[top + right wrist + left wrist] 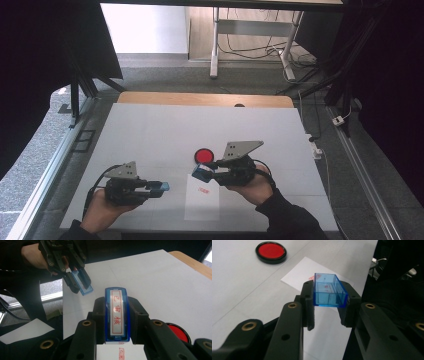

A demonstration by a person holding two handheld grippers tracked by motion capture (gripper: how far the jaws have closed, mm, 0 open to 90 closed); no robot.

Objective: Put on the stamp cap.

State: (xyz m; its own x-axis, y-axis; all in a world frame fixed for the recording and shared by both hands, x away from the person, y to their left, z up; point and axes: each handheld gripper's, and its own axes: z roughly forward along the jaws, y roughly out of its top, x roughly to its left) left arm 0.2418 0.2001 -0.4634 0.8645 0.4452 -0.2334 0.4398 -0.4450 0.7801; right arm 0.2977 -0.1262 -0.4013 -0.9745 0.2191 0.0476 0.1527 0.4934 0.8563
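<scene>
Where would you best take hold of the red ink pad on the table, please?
Grip the ink pad across its black rim, coming straight down from above. It lies flat and is low and round, so opposite points on the rim give the only sides to pinch. Both grippers are full now: one would have to be freed first.

Bare table (pixel 150 130) lies open on the far and left sides, whereas the middle is crowded: ink pad (pixel 203 155) just beyond the right gripper (pixel 200 173), paper (pixel 202 205) between both hands, left gripper (pixel 165 187) beside its edge.
</scene>
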